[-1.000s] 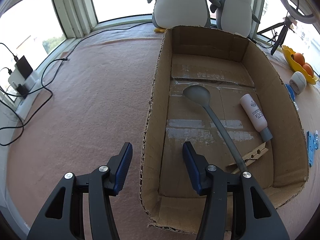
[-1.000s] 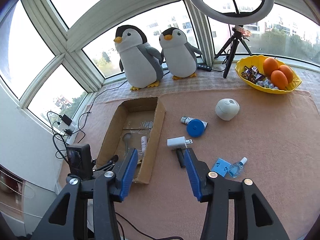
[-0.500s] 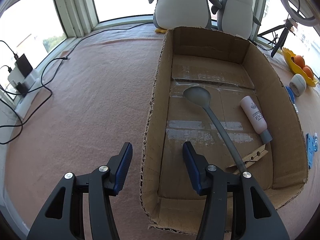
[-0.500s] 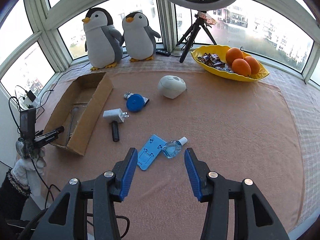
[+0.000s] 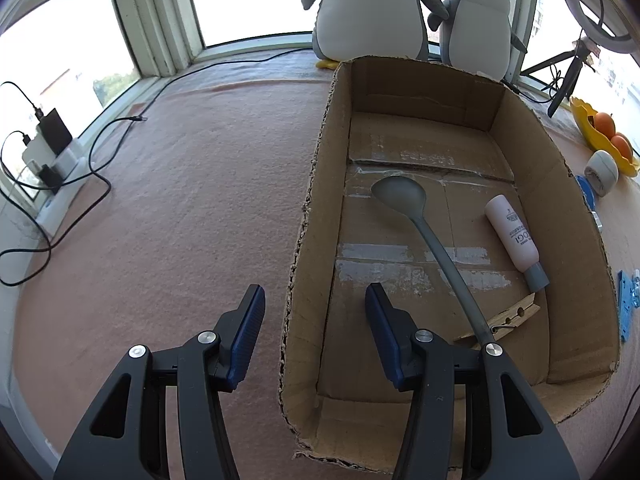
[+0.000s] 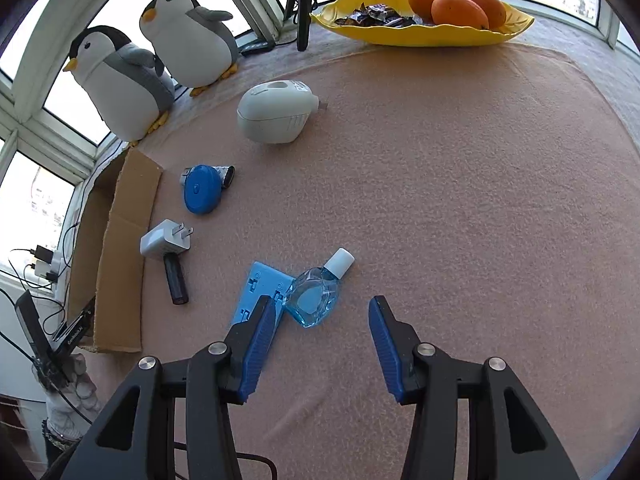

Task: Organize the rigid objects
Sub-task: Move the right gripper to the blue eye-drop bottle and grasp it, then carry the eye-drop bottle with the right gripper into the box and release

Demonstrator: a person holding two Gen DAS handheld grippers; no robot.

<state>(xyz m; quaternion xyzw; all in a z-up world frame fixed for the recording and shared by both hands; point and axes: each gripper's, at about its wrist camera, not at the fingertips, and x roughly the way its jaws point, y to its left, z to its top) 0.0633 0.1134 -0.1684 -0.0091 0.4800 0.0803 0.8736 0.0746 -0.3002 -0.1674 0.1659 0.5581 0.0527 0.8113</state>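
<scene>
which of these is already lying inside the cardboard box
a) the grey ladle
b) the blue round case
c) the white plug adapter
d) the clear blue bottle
a: the left wrist view shows the grey ladle lying on the floor of the cardboard box, beside a pink tube and a wooden clothespin; the other three lie out on the mat in the right wrist view.

Sunlit bay windows point(image 5: 248, 0) around a pink-carpeted platform point(image 6: 460, 184).
</scene>
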